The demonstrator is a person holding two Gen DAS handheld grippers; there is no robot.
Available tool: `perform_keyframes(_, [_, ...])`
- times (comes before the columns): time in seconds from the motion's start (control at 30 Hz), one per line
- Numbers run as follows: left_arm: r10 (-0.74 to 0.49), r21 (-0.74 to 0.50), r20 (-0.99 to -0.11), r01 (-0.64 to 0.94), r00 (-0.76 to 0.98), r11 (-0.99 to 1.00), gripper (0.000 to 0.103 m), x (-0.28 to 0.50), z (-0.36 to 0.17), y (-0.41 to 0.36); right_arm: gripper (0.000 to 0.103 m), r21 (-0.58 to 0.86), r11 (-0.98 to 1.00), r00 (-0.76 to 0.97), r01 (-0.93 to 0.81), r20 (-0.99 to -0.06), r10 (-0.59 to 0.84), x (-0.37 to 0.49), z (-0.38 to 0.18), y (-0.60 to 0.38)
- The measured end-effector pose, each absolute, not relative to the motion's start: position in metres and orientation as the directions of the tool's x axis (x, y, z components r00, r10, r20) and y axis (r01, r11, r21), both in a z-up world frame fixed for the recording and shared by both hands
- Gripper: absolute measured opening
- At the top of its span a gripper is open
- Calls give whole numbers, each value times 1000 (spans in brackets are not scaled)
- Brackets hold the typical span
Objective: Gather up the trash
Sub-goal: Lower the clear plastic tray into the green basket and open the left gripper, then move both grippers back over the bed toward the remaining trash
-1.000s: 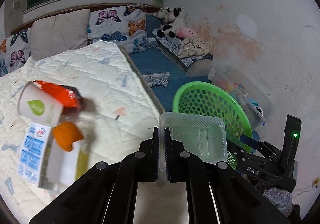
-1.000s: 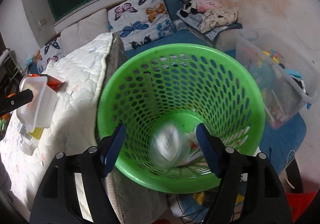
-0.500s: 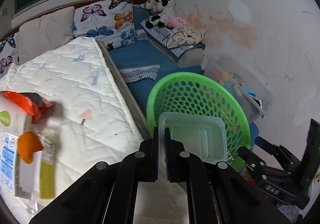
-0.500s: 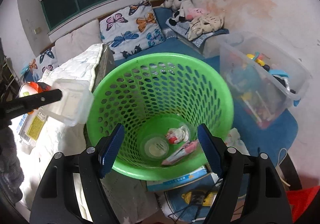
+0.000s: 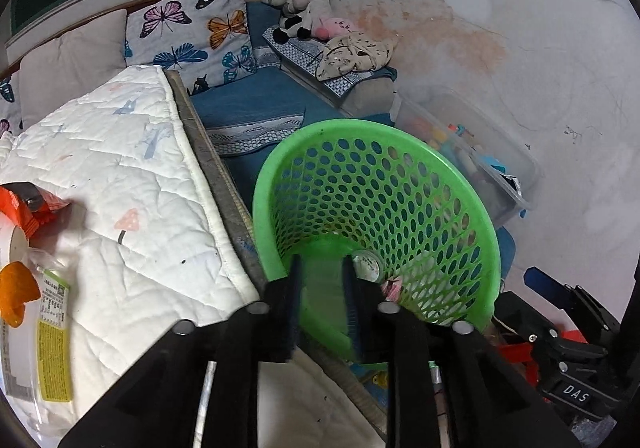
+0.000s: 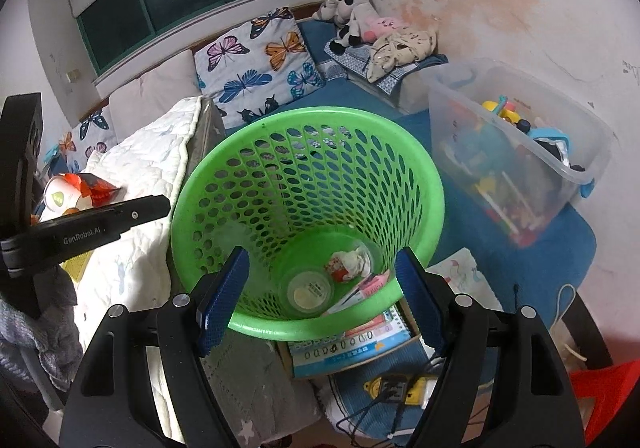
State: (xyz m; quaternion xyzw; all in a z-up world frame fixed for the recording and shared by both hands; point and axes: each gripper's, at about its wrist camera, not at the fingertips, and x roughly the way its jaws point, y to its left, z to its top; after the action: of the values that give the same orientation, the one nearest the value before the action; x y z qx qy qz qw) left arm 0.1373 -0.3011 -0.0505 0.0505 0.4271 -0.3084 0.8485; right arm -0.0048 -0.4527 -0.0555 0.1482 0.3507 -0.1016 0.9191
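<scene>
Your left gripper [image 5: 320, 300] no longer holds the clear tray; its jaws are opening, with nothing between them, over the green basket [image 6: 424, 184].
You keep the right gripper [image 6: 320, 298] wide and empty at the near rim. Basket stands beside the quilt [image 5: 132, 184] edge, a cup lid [image 6: 306, 292] and wrappers [image 6: 352, 260] inside; more trash [image 5: 24, 240] stays on the quilt.

A lived-in bedroom; quilted mattress [image 5: 120, 184] at nine o'clock; butterfly pillows [image 6: 260, 64] and plush toys [image 6: 352, 16] at twelve; toy bin [image 6: 520, 168] at two.
</scene>
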Motion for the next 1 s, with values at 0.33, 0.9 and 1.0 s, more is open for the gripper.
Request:
perform_keyframes(0.33, [-472,-180,-739,534,481,826,24,131,-41,-266,76,204,945,746,254,-664,-58,-5,-50,-433])
perform_keyframes(0.9, [-361,-152,-714,371,600,916,24,128,-24,-144,76,210,974,757,80,-648,78,28,-37,-356])
perform_keyframes(1.0, [-334,-148,-715,333,614,931,24,131,-23,-122,76,206,978,753,29,-648,114,38,-35,-334])
